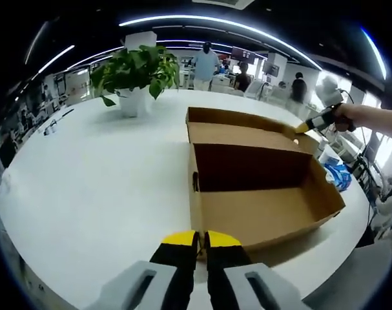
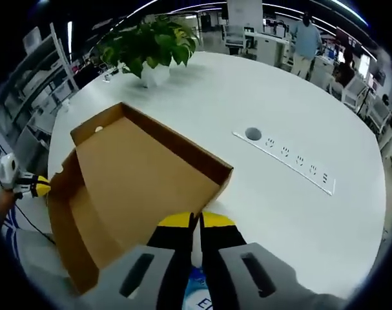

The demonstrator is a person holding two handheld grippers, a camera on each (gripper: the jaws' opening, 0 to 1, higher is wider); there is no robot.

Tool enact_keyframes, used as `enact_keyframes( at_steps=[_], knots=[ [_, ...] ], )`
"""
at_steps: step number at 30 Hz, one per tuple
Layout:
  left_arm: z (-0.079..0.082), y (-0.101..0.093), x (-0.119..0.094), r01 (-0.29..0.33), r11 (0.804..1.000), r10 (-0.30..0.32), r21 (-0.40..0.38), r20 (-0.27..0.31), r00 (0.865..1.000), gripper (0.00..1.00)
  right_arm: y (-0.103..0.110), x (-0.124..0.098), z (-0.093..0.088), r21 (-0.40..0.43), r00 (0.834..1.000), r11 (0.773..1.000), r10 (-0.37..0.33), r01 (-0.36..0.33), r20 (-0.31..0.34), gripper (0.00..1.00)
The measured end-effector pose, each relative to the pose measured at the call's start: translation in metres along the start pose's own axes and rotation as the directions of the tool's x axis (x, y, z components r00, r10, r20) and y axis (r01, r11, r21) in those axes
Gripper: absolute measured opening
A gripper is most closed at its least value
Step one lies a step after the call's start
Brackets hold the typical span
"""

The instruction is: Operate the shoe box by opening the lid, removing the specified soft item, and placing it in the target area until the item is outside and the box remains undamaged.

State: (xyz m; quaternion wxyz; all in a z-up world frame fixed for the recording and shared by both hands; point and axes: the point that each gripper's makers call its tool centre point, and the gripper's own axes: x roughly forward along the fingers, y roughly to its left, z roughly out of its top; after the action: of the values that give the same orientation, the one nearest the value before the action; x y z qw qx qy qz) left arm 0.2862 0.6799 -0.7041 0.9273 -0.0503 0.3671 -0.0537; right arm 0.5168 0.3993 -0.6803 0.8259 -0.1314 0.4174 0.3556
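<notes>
Fingers of left gripper [image 1: 201, 237] closed, empty; right gripper [image 2: 196, 219] likewise. Shoe box [image 1: 260, 187] open near table [image 1: 99, 174] edge, seemingly empty. Removal step probably finished.

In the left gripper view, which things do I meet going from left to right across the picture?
plant → left gripper → box → right gripper
</notes>
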Motion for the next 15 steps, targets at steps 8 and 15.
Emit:
enact_keyframes(
  at_steps=[8, 15],
  knots=[
    [0.000, 0.000, 0.000, 0.000, 1.000, 0.000, -0.002, 0.004, 1.000, 0.04, 0.005, -0.013, 0.007, -0.036, 0.999, 0.999, -0.011, 0.013, 0.052, 0.01],
    [0.000, 0.000, 0.000, 0.003, 1.000, -0.003, -0.002, 0.002, 1.000, 0.04, 0.007, -0.022, 0.013, -0.051, 0.996, 0.998, -0.017, 0.022, 0.091, 0.01]
  ],
)
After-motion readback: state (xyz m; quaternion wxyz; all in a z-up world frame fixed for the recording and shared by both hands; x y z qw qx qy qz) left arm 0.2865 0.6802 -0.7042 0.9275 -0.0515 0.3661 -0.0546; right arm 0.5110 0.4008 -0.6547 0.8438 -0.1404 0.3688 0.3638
